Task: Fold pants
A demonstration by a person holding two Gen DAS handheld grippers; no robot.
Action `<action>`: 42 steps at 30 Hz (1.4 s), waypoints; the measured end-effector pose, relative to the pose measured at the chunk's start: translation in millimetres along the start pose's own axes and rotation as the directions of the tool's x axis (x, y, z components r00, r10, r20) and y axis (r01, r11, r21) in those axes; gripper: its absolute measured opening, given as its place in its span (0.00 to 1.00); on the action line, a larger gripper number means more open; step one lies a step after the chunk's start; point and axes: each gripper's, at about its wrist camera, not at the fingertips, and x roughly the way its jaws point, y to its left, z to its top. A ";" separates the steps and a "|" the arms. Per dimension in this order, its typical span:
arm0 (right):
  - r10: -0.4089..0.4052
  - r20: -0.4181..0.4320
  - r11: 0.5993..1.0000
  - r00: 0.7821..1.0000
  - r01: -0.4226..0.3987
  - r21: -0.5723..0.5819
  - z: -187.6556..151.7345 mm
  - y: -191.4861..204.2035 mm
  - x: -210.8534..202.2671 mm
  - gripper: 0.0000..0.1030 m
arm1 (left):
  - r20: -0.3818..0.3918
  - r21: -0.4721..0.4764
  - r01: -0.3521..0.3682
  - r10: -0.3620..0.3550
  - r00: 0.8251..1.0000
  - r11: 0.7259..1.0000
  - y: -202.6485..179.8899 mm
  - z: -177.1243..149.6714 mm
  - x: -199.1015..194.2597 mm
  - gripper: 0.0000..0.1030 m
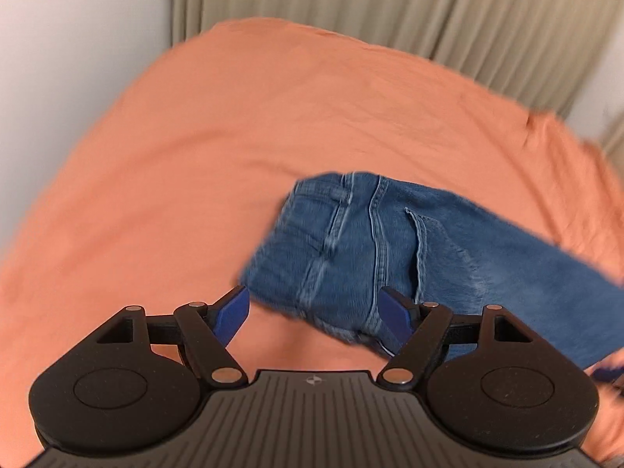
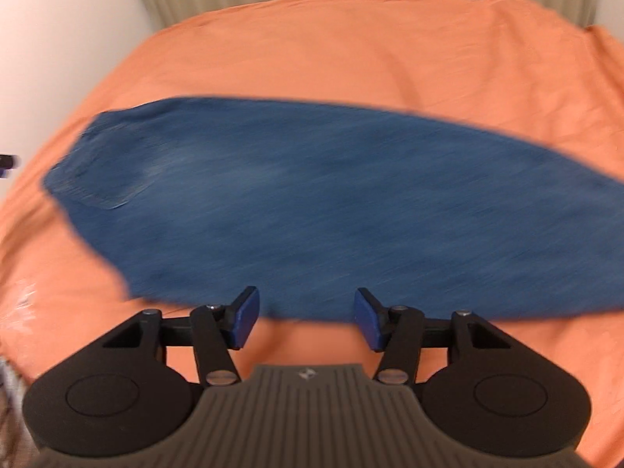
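Left gripper (image 1: 315, 314): at the bottom centre of your left wrist view; your two blue pads stand wide apart with nothing pinched between them. The right-hand pad (image 1: 394, 316) overlaps the near edge of the denim; contact or clearance cannot be told from here.

Right gripper (image 2: 306, 318): at the bottom centre of your right wrist view; your fingers are spread, nothing between them, and the blue pads (image 2: 245, 321) sit at the near hem of the denim, with orange cloth showing in the gap.

Jeans (image 1: 394, 249): blue denim, lying on the bed. In your left view they fill the centre right of the frame, seams and a back pocket facing up, the leg running off towards the right edge. In your right view the jeans (image 2: 312, 210) stretch across the middle of the frame from left to right, heavily motion-blurred; a pocket outline shows at the left end.

Bed sheet (image 1: 175, 148): orange, lightly wrinkled, under the jeans and around them on every side.

Curtain (image 1: 390, 11): beige, pleated, along the top of the frame behind the bed.

Wall (image 1: 78, 27): white, upper left of the frame, beside the curtain.
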 end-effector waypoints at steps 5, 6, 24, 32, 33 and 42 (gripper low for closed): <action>0.038 -0.008 0.993 0.999 -0.038 -0.110 -26.8 66.4 23.5 0.43 | 0.045 -0.218 0.113 -0.106 0.993 0.969 40.5 -30.3 21.6 0.86; 0.041 -0.004 0.991 0.999 -0.042 -0.130 -27.4 74.8 27.4 0.43 | 0.050 -0.245 0.135 -0.127 0.991 0.960 45.4 -32.7 26.2 0.86; -0.081 0.102 0.873 0.992 0.119 -0.473 -4.0 163.7 81.4 0.44 | 0.098 -0.448 0.276 -0.260 0.961 0.851 82.4 -22.0 110.2 0.91; -0.097 0.060 0.896 0.993 0.114 -0.430 -9.7 157.5 88.8 0.14 | 0.126 -0.407 0.230 -0.195 0.973 0.884 74.6 -6.0 102.5 0.22; -0.082 0.078 0.902 0.994 0.107 -0.418 -8.4 156.3 80.7 0.11 | 0.150 -0.400 0.248 -0.203 0.968 0.882 72.8 -2.1 93.9 0.20; 0.069 0.099 0.935 0.993 -0.030 -0.353 -7.5 167.7 22.5 0.05 | 0.155 -0.109 -0.025 0.042 0.987 0.994 43.2 20.2 11.7 0.16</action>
